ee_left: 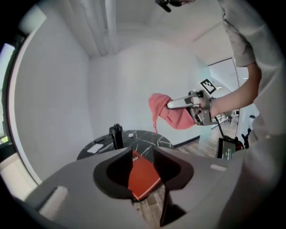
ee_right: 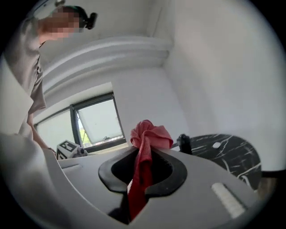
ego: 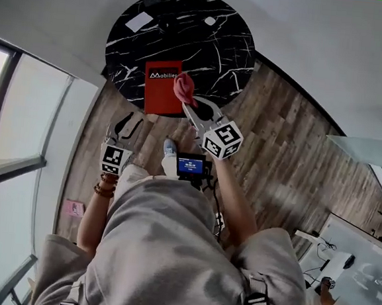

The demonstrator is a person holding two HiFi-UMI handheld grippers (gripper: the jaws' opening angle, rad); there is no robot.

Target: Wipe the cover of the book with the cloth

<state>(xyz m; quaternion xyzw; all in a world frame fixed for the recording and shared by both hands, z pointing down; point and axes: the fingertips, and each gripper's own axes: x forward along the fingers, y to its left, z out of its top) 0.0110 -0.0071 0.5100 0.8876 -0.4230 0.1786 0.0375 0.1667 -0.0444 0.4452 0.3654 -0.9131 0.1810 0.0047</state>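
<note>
The right gripper is clenched on the one pink cloth: a bunch of it stands up past the jaw tips and a tail hangs down through the gap. From the head view that gripper is raised, and the cloth hangs in the air over the right edge of the single red book, clear of its cover. The left gripper is released, its jaws apart with nothing between them; only the book shows through the gap, farther off. It hovers over the wooden floor, just short of the table's rim. The book lies flat at the near edge of the one round black marble table, its near corner jutting over the rim. Three small things sit at the far side, well apart from the book: a white card, a small pale piece and a dark upright object. Between them and the book the marble is bare. A window runs along the left, plain wall behind the table.
</note>
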